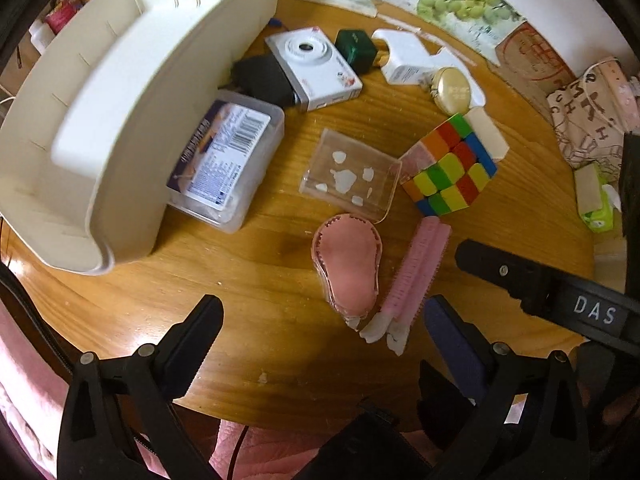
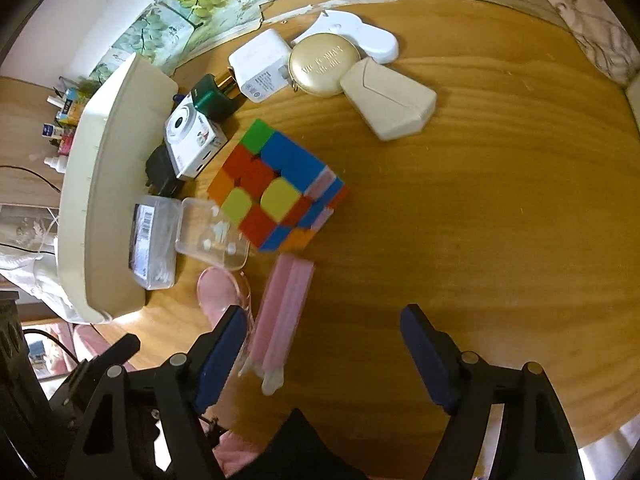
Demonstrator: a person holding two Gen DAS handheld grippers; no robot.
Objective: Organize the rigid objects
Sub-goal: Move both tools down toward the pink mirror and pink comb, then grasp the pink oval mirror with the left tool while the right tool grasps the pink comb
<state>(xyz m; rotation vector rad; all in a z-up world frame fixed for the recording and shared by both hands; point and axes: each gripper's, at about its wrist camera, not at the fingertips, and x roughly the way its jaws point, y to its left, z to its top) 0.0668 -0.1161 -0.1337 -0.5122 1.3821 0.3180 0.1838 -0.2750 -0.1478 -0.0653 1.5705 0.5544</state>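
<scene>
two tools hang over a round wooden surface, both pointing steeply down. the left tool stands wide with nothing between its fingers, above bare wood just in front of a pink puff in a clear case. the right tool is also apart and empty; its left finger sits over the near end of that puff, and a pink comb lies just inside that finger, whether touching it i cannot tell. a colourful puzzle cube rests near the middle of the surface, beyond the comb, touching a clear flat plastic box. a white organiser tray stands at the left edge, with a labelled clear tub against its side. farther back lie a white toy camera, a dark green box, a white charger, a round gold case and a beige pouch touching that case
</scene>
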